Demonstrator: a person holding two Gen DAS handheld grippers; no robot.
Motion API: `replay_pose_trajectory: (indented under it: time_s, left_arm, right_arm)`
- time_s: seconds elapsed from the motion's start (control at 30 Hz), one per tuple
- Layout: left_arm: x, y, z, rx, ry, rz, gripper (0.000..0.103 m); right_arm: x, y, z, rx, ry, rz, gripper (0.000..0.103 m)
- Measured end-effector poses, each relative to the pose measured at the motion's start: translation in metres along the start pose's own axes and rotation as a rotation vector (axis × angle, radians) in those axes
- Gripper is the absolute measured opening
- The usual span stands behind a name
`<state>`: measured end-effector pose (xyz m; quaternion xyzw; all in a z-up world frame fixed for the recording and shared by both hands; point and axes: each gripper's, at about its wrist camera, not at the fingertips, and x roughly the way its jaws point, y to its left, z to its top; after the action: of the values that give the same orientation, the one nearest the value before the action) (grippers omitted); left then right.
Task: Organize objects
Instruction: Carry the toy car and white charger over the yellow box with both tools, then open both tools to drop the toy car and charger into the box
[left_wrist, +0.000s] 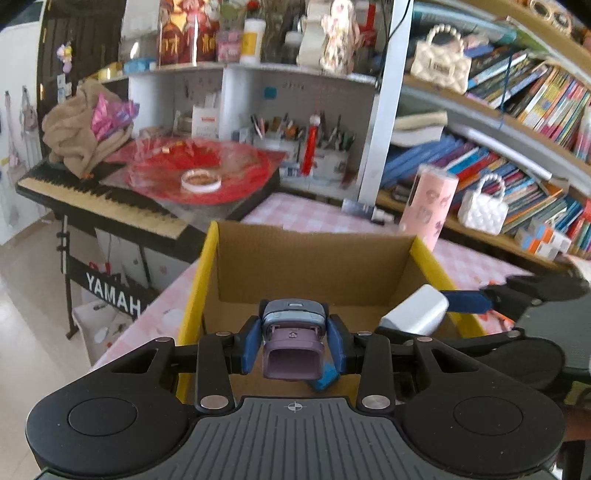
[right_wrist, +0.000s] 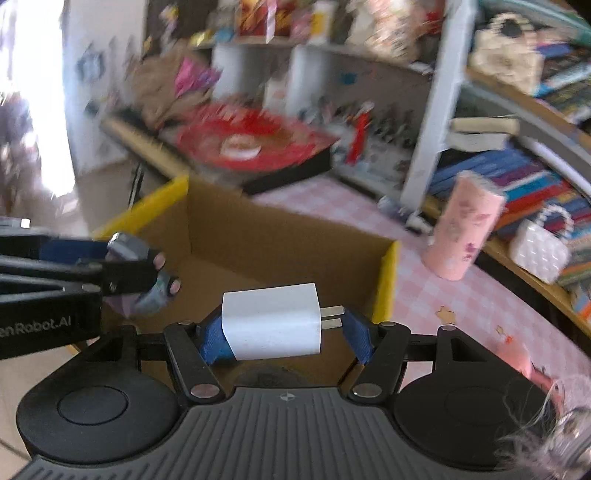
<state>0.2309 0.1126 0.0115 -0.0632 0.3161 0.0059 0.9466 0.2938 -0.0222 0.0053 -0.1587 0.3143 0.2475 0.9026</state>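
An open cardboard box (left_wrist: 310, 258) with yellow flap edges stands on the pink checked table; it also shows in the right wrist view (right_wrist: 236, 236). My left gripper (left_wrist: 293, 341) is shut on a small grey-blue and purple device (left_wrist: 293, 339) and holds it over the box's near side. My right gripper (right_wrist: 284, 328) is shut on a white plug charger (right_wrist: 271, 326), prongs pointing right, above the box's near edge. The charger (left_wrist: 415, 308) and right gripper enter the left wrist view from the right. The left gripper with the device (right_wrist: 147, 273) shows at the left of the right wrist view.
A pink cylindrical tin (left_wrist: 428, 206) stands on the table (left_wrist: 295, 216) right of the box, also in the right wrist view (right_wrist: 465, 229). A bookshelf (left_wrist: 517, 147) with white bags runs along the right. A Yamaha keyboard (left_wrist: 103, 199) with a red tray stands at the left.
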Motion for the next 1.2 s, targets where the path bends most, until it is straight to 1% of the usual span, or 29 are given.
replay_pose_trajectory:
  time_s: [0.13,0.27,0.5,0.63,0.7,0.73,0.77,0.83,0.9,0.97,1.0,1.07,1.2]
  left_arm:
    - [0.018,0.0,-0.001,-0.007,0.057,0.005,0.036]
    - [0.03,0.0,-0.002,-0.016,0.105,0.008,0.037]
    - [0.041,0.004,-0.007,-0.061,0.157,0.007,0.037]
    - [0.039,0.003,-0.008,-0.067,0.154,0.017,0.037]
    - [0.034,0.002,-0.006,-0.063,0.135,0.002,0.039]
    - [0.031,0.001,-0.004,-0.059,0.123,-0.004,0.043]
    - [0.025,0.0,-0.003,-0.052,0.101,-0.002,0.049]
    - [0.014,-0.001,-0.001,-0.039,0.056,0.001,0.057]
    - [0.003,-0.001,0.002,-0.034,0.02,-0.002,0.059]
    - [-0.011,-0.001,0.004,-0.037,-0.021,-0.005,0.065]
    - [-0.018,-0.001,0.005,-0.038,-0.042,-0.004,0.067]
    - [-0.033,-0.001,0.003,-0.036,-0.082,-0.006,0.071]
    - [-0.056,0.003,-0.001,-0.043,-0.136,-0.001,0.074]
  right_arm:
    - [0.026,0.005,0.003,-0.115,0.079,0.047,0.064]
    - [0.041,0.01,0.003,-0.162,0.148,0.109,0.064]
    - [0.05,0.011,0.004,-0.157,0.207,0.149,0.064]
    - [0.05,0.011,0.005,-0.154,0.217,0.155,0.063]
    - [0.049,0.011,0.005,-0.153,0.208,0.15,0.065]
    - [0.047,0.011,0.004,-0.152,0.199,0.146,0.065]
    - [0.044,0.011,0.004,-0.147,0.184,0.134,0.067]
    - [0.037,0.009,0.005,-0.135,0.153,0.111,0.067]
    - [0.027,0.007,0.006,-0.111,0.122,0.109,0.069]
    - [0.013,0.006,0.008,-0.081,0.081,0.092,0.071]
    - [0.004,0.005,0.009,-0.066,0.054,0.08,0.073]
    - [-0.013,0.005,0.008,-0.038,0.004,0.055,0.073]
    - [-0.045,0.01,0.005,0.01,-0.076,0.011,0.075]
